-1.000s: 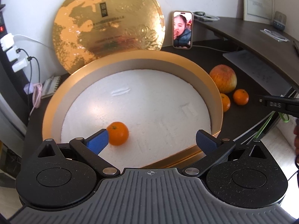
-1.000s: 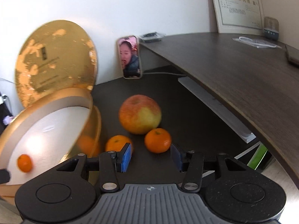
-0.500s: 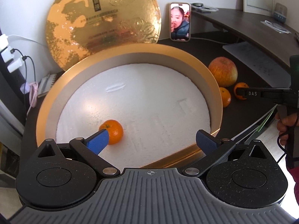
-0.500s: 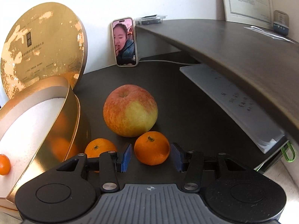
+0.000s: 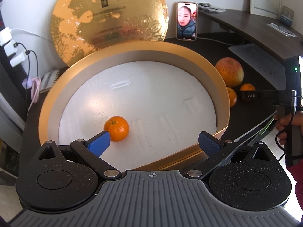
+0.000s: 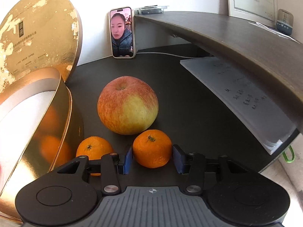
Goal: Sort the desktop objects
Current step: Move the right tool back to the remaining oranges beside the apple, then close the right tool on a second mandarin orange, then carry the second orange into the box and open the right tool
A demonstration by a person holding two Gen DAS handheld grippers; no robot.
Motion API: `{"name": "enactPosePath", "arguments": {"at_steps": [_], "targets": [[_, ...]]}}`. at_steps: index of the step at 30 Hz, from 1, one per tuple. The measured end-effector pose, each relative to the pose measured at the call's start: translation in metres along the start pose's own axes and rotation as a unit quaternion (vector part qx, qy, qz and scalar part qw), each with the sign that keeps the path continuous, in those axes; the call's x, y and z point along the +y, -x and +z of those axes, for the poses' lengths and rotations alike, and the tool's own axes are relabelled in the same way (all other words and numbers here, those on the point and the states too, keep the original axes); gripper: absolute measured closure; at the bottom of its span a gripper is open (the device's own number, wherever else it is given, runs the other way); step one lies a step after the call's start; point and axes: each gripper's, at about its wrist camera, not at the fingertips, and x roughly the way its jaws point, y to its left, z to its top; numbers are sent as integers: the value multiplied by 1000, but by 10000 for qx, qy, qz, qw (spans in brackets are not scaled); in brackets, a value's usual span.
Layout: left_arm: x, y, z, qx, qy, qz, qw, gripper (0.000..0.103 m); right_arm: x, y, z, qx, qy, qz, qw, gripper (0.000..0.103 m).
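A round gold box [image 5: 221, 87] with a white foam floor fills the left wrist view. One mandarin [image 5: 116, 128] lies in it, just beyond the left pad of my left gripper [image 5: 154, 140], which is open and holds nothing. In the right wrist view my right gripper [image 6: 151, 158] is open, its blue pads on either side of a second mandarin [image 6: 152, 148] on the dark desk. A third mandarin [image 6: 93, 149] sits to its left against the gold box wall [image 6: 62, 117]. A large red-yellow apple [image 6: 127, 105] stands right behind them.
The gold lid [image 5: 109, 19] leans on the wall behind the box. A phone [image 6: 122, 32] stands upright at the back. A stack of papers [image 6: 242, 94] lies under the raised wooden shelf [image 6: 236, 37] on the right. Chargers and cables [image 5: 11, 45] hang at far left.
My right gripper has moved forward and down, so the mandarin now sits between its pads. The left gripper has shifted slightly over the box; the mandarin inside has stayed put.
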Motion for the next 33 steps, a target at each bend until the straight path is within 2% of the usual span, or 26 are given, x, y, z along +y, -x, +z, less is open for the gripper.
{"name": "enactPosePath", "arguments": {"at_steps": [9,14,20,25,30,33], "targets": [[19,12,-9,-101,246,-92,9996,1,6,57,9,-526,-19,-54,9986,58],[55,31,-10,-402,633,132,9971,1,36,101,21,-1034,213,249,9941,58],[107,55,-13,-755,1106,637,9889,1,91,137,31,-1369,773,934,9831,58],[133,59,-23,-781,1371,941,9830,0,135,133,27,-1165,1212,1319,9769,58],[141,50,-40,-506,1443,957,9836,0,170,102,6,-372,1554,1494,9758,58],[145,47,-46,-417,1512,937,9832,0,186,89,-10,18,1827,1445,9725,58]]}}
